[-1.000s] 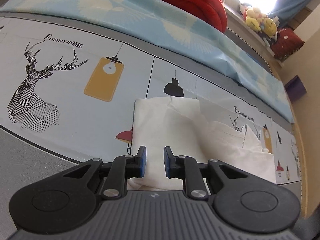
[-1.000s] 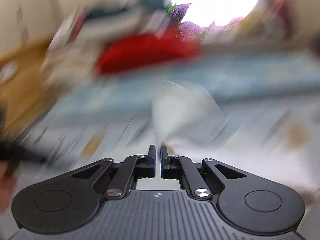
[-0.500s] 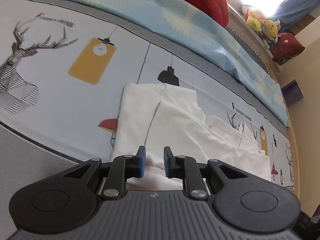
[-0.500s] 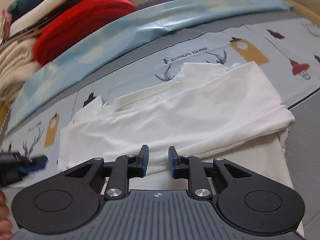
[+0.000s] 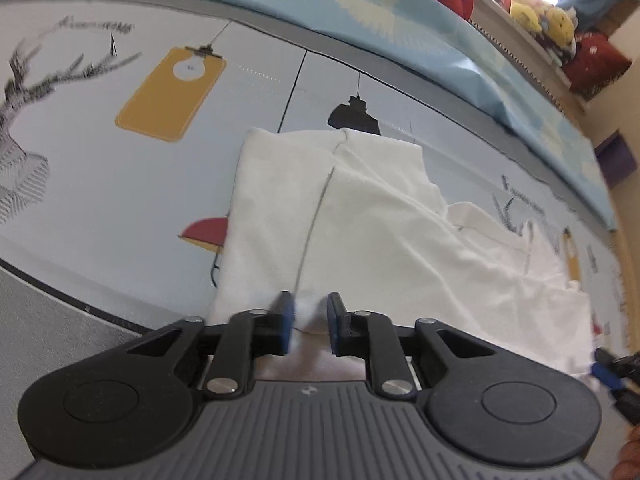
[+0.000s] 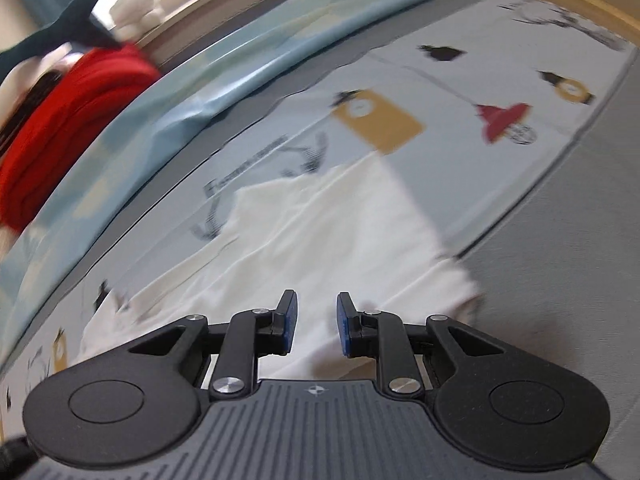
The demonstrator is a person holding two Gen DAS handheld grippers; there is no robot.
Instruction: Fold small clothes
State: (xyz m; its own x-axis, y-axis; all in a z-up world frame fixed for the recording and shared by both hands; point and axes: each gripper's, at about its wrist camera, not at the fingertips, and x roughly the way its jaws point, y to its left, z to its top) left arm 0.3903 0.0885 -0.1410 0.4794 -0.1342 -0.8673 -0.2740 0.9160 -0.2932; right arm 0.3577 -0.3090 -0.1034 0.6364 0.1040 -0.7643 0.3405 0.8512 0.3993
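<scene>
A white garment [image 5: 360, 216] lies partly folded on the printed bed sheet [image 5: 120, 184]. My left gripper [image 5: 311, 320] is low at the garment's near edge. Its jaws are closing, with a gap still showing, and a bump of the white hem rises between the pads. In the right wrist view the same garment [image 6: 320, 248] spreads under my right gripper [image 6: 316, 320], which stands open just above the cloth with nothing pinched. The right gripper's blue-tipped fingers [image 5: 610, 372] also show at the garment's far right end in the left wrist view.
A light blue quilt [image 5: 420, 28] runs along the back of the bed, with a red bundle [image 6: 60, 120] on it. Plush toys [image 5: 540, 16] sit on the sill. A grey border of the sheet [image 6: 560, 280] lies to the right of the garment.
My left gripper sank down onto the garment's near edge. The right gripper swung down from the room, released its shut jaws and moved toward the garment's right end.
</scene>
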